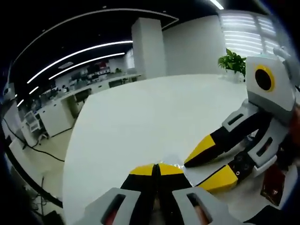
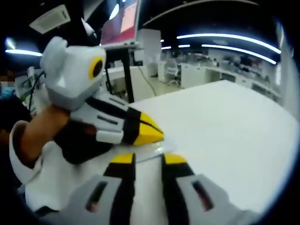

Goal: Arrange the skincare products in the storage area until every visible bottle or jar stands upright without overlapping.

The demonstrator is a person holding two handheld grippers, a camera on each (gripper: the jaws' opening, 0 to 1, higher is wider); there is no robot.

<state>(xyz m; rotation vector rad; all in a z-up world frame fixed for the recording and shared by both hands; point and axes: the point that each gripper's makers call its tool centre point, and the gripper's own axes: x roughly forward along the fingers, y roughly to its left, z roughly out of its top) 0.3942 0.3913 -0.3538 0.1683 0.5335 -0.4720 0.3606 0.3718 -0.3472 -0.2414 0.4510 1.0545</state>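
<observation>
Left claw (image 1: 157, 168) jaws pressed together, low over white tabletop (image 1: 140, 126), pinching edge of thin clear film (image 2: 149, 151). Right claw (image 2: 149, 159) jaws apart, tips beside same film. No bottles or jars visible. Potted plant (image 1: 233, 62) at tabletop's far edge.

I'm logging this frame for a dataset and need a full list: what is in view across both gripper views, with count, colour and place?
Table: one, white, large, under both grippers.
Clear film or sheet: one, transparent, on the table at the gripper tips; what it is, I cannot tell.
Potted plant: one, green, beyond the table's far edge.
Pillar: one, white, behind the table.
Office desks: several, white, in the background.
Screen: one, reddish, on a stand.
Left gripper: one, jaws shut.
Right gripper: one, jaws apart.
Person's forearm: one, behind the left gripper.
</observation>
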